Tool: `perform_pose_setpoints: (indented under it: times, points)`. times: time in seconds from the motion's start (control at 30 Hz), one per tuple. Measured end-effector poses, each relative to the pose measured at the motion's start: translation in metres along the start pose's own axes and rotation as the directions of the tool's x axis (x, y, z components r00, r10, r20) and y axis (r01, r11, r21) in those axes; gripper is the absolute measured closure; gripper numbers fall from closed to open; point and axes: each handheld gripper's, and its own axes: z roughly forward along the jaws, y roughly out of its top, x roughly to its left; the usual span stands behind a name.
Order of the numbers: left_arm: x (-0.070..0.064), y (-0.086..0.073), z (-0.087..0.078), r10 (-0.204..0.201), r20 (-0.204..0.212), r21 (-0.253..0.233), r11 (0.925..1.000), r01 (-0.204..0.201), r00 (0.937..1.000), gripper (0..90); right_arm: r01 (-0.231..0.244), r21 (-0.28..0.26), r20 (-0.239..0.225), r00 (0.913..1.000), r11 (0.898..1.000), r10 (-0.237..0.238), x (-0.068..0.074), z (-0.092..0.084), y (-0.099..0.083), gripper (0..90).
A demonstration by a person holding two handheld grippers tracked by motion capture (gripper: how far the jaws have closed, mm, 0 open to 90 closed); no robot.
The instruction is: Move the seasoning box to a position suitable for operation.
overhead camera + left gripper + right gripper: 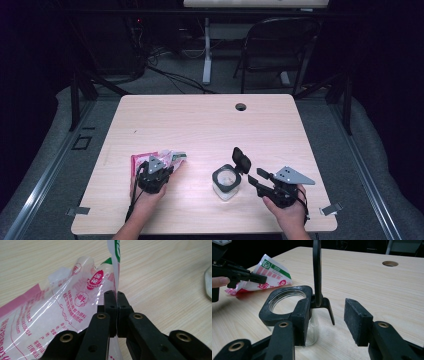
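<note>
Pale wooden worktop [210, 120]: left gripper [117, 296] jaws pinching the pink-printed clear plastic bag [62, 312]; the open glass jar with its black hinged lid [227, 181] sits at three o'clock from it, beside the right gripper's [329, 315] spread jaws.

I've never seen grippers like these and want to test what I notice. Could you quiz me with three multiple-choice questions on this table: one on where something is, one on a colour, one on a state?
1. Where is the glass jar?
A. far edge, by the hole
B. near the right gripper
C. on the chair

2. What colour is the jar's lid?
A. black
B. white
C. red

3. How does the left gripper stand?
A. wide open
B. shut on the plastic bag
C. shut on the jar

Answers: 1 B, the jar stands just left of that gripper. 2 A, the flipped-up lid is black. 3 B, its pads pinch the bag's edge.
</note>
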Motion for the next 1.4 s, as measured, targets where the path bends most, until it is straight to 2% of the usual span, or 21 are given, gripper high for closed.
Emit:
perform_pose_setpoints:
  times: [0.1,0.33,0.67,0.97,1.17,1.3,1.4]
  points:
    - [0.003,0.003,-0.008,-0.011,-0.002,-0.01,0.9999,0.011,0.9999,90.0,0.002,0.0,-0.001,1.0,1.0,-0.002,0.0,0.0,0.0,55.0]
    - [0.02,0.008,-0.035,-0.061,-0.005,-0.079,0.995,0.06,0.9981,90.0,0.0,0.0,-0.001,1.0,1.0,0.0,-0.001,0.0,0.001,55.0]
    - [0.037,0.012,-0.059,-0.088,-0.022,-0.135,0.9873,0.084,0.9959,90.0,0.003,-0.001,-0.002,1.0,1.0,-0.003,-0.001,0.003,0.001,55.0]
    - [0.048,0.022,-0.073,-0.073,-0.045,-0.163,0.9845,0.065,0.9963,90.0,-0.002,-0.004,-0.001,1.0,1.0,0.002,-0.001,0.004,0.001,54.9]
    - [0.052,0.026,-0.079,-0.079,-0.052,-0.185,0.9803,0.068,0.9955,90.0,-0.001,-0.003,0.001,1.0,1.0,0.001,-0.002,0.004,0.001,54.9]
    - [0.056,0.032,-0.085,-0.061,-0.065,-0.197,0.9793,0.047,0.9961,90.0,-0.002,-0.005,0.004,1.0,1.0,0.002,-0.002,0.004,0.001,54.8]
    - [0.061,0.037,-0.093,-0.062,-0.081,-0.224,0.9737,0.043,0.9948,90.0,-0.004,-0.007,0.006,1.0,1.0,0.004,-0.002,0.003,0.001,54.7]
